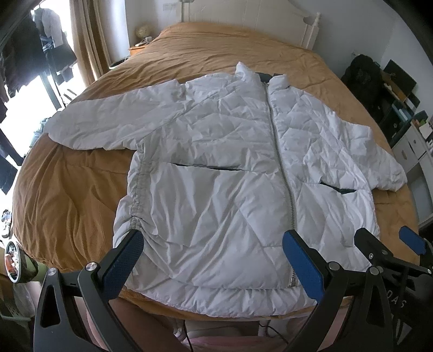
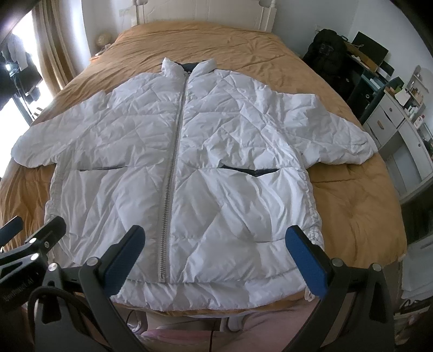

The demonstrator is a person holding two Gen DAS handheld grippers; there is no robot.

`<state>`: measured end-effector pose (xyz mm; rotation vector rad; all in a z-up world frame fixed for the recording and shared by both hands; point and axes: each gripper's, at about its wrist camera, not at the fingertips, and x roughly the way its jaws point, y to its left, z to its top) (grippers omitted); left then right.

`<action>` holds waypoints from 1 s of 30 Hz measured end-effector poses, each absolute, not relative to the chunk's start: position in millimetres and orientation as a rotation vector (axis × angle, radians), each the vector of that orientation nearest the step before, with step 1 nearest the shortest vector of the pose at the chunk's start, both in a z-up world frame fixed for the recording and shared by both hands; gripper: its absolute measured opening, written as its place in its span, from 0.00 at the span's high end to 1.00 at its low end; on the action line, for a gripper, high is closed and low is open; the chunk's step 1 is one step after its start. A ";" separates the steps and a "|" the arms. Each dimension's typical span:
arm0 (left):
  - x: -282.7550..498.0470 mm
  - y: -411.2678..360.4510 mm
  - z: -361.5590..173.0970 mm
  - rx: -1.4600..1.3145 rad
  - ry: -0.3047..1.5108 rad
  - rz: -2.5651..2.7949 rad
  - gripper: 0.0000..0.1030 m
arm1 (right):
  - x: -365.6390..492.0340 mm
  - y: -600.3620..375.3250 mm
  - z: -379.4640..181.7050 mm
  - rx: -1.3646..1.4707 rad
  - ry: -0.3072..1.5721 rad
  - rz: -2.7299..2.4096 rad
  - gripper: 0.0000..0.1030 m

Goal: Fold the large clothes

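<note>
A white quilted puffer jacket (image 1: 216, 162) lies flat and zipped on the bed, front up, collar at the far end, both sleeves spread out to the sides. It also shows in the right wrist view (image 2: 189, 162). My left gripper (image 1: 213, 257) is open and empty, held above the jacket's hem near the bed's front edge. My right gripper (image 2: 216, 254) is open and empty too, above the hem on the jacket's right half. The right gripper's fingers (image 1: 411, 241) show at the right of the left wrist view.
The orange-brown bedspread (image 1: 81, 189) covers the whole bed. A white headboard (image 2: 200, 10) stands at the far end. Shelves and a black bag (image 2: 330, 54) stand on the right, curtains and hanging clothes (image 1: 27, 54) on the left.
</note>
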<state>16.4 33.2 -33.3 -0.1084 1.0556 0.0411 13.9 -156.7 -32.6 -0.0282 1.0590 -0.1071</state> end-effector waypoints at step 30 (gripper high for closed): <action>214.5 525.7 -158.1 -0.939 0.895 0.306 0.01 | 105.3 -161.0 -113.2 0.019 1.147 -0.184 0.00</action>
